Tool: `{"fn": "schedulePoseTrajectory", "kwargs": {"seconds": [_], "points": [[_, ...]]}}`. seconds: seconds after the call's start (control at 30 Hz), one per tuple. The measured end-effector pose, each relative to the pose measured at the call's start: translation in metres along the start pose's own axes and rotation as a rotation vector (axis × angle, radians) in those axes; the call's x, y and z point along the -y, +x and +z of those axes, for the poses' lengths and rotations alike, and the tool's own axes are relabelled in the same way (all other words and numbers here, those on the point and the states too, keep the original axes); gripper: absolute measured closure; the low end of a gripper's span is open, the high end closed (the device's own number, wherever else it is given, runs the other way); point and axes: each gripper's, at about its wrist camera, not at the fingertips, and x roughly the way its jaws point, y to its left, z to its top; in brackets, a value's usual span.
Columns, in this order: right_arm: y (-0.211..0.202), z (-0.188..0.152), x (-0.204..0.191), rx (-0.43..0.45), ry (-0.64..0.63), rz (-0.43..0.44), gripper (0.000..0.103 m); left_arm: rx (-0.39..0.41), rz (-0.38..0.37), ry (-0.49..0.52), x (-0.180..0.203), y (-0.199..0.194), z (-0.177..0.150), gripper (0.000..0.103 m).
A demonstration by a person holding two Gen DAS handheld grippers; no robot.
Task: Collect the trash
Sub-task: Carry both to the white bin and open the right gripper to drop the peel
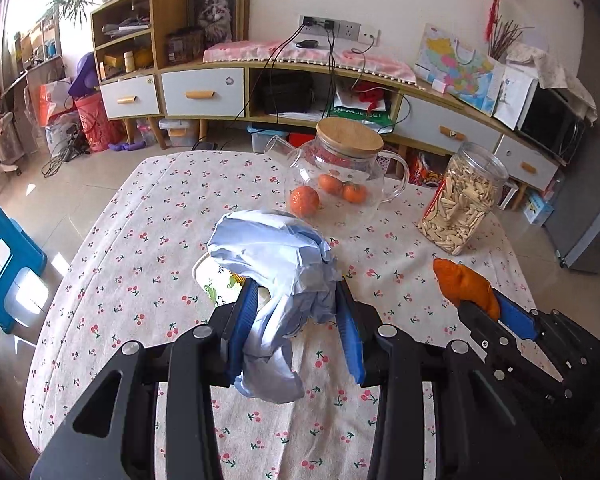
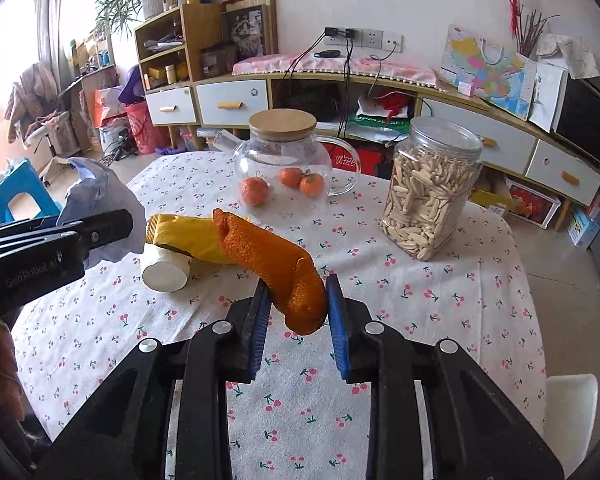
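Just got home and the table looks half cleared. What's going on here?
Someone is clearing trash off the cherry-print tablecloth with two handheld grippers. The left gripper is shut on a crumpled pale blue paper, and the right gripper is shut on a piece of orange peel, lifted off the cloth. A yellow wrapper and a tipped paper cup remain on the table.

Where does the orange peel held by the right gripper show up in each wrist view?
Left wrist: orange peel at right, mid-height, sticking out of the right gripper.
Right wrist: orange peel centre, clamped in the gripper.
Shared landmark: glass teapot with the wooden lid.
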Motion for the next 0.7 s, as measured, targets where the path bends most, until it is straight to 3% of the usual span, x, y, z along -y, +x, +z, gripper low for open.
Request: {"fn": "schedulePoseTrajectory", "kwargs": {"seconds": [0.23, 0.37, 0.7], "points": [[-0.015, -0.02, 0.009, 0.045, 0.049, -0.046, 0.077, 0.023, 0.007, -0.074, 0.01, -0.012, -0.034, 0.064], [-0.014, -0.031, 0.016, 0.048, 0.073, -0.07, 0.077, 0.042, 0.041, -0.036, 0.023, -0.009, -0.037, 0.064], [-0.027, -0.043, 0.058, 0.056, 0.117, -0.17, 0.076, 0.053, 0.027, 0.001, 0.056, -0.003, -0.038, 0.063]]}}
